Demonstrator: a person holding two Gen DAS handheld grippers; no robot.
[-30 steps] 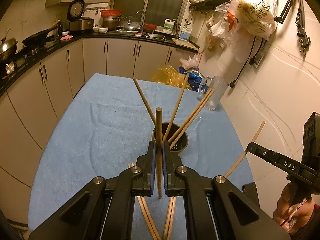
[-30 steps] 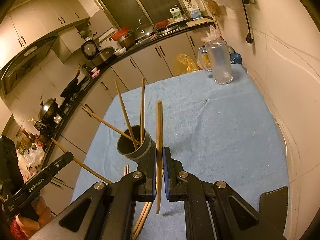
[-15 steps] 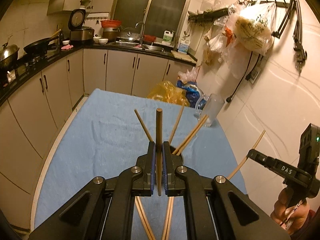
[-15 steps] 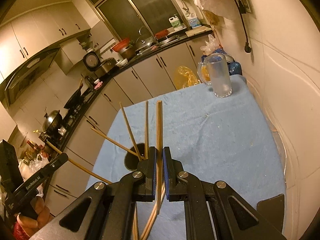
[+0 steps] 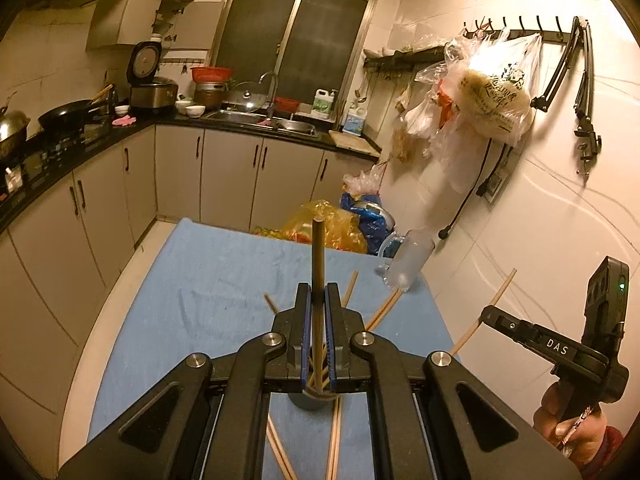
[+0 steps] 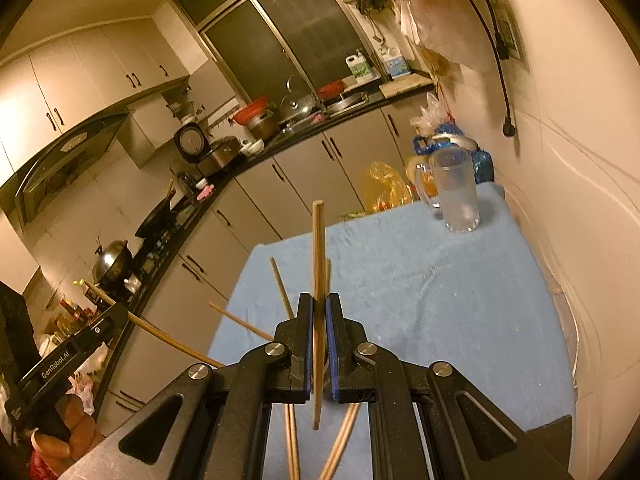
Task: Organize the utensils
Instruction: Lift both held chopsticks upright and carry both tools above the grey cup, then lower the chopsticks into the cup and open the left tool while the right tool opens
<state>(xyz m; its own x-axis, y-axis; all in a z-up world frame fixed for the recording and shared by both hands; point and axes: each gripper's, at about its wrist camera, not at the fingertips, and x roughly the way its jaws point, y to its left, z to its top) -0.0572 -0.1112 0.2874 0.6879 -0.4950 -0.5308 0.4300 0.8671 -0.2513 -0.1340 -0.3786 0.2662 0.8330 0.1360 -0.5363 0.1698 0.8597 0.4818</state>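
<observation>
holder (image 5: pixel 310 396) under left fingers (image 5: pixel 316 312) | both fingers clamp 1 chopstick each | glass mug (image 6: pixel 458 196) at far corner

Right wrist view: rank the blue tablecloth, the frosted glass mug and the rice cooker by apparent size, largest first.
1. blue tablecloth
2. frosted glass mug
3. rice cooker

The cooker stands farther away, so its true size against the mug is unsure.

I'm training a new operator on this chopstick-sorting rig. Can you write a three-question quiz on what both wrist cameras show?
1. True or false: the left claw is shut on a chopstick.
2. What does the right claw hold? A) spoon B) light chopstick C) nothing
3. Fill in: the frosted glass mug stands on the blue ____.

Key: 1 true; 2 B; 3 cloth.
</observation>
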